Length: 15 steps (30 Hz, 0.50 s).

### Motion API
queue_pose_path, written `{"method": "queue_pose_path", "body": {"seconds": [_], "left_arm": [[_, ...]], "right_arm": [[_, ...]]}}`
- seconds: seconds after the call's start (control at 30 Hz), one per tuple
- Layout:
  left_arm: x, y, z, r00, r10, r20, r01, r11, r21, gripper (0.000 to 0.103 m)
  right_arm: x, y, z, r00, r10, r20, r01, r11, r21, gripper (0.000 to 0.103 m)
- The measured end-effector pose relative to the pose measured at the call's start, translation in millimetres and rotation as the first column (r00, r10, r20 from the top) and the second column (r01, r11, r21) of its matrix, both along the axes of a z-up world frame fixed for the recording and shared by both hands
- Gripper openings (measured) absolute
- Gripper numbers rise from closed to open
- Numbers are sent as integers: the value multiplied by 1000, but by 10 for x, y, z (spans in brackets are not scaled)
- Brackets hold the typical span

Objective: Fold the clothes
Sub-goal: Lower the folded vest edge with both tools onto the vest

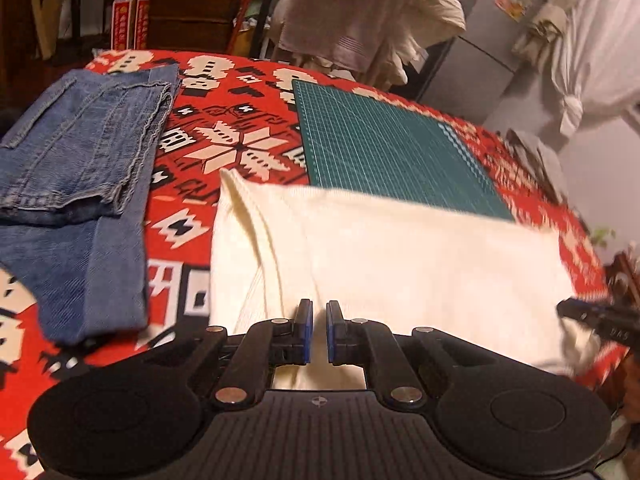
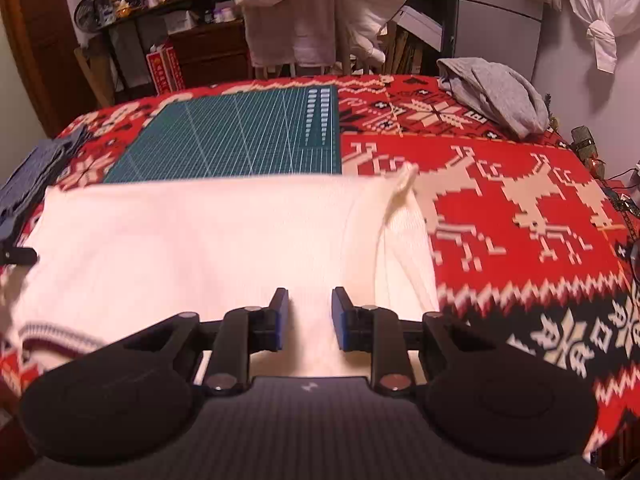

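A cream knit garment (image 1: 400,256) lies flat and folded across the red patterned blanket (image 1: 240,120), its striped hem (image 2: 52,332) at the near left in the right wrist view. My left gripper (image 1: 319,332) hovers over the garment's near edge, its jaws a narrow gap apart with cloth showing beneath them. My right gripper (image 2: 310,320) stands open over the near edge of the same garment (image 2: 200,240), nothing pinched. The right gripper's tip (image 1: 592,318) shows at the garment's right corner in the left wrist view. Folded blue jeans (image 1: 80,168) lie to the left.
A green cutting mat (image 2: 240,136) lies behind the garment. A crumpled grey garment (image 2: 496,92) sits at the far right corner of the blanket. Chairs draped with pale cloth (image 2: 320,12) and cluttered shelves stand beyond the far edge.
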<state>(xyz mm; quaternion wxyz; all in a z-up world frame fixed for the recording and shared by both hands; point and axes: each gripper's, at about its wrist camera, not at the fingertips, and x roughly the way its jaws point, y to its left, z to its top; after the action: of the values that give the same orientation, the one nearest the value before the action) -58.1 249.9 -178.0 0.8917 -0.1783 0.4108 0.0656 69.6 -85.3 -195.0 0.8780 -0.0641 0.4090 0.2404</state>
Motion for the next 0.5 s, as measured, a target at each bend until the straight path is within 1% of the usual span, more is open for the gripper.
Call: {"method": "queue_pose_path", "body": {"seconds": [0.13,0.5], "left_arm": [[-125,-41,3,1000,-28,-10,28,999,38,8],[-406,30,-2,999,-12,-36,14,999,46,8]], "right_arm": [[-82,-67,17,1000,2,-14,-2,1000,9,27],[-78,-29,125,999,-10,-37,13,998,67,27]]}}
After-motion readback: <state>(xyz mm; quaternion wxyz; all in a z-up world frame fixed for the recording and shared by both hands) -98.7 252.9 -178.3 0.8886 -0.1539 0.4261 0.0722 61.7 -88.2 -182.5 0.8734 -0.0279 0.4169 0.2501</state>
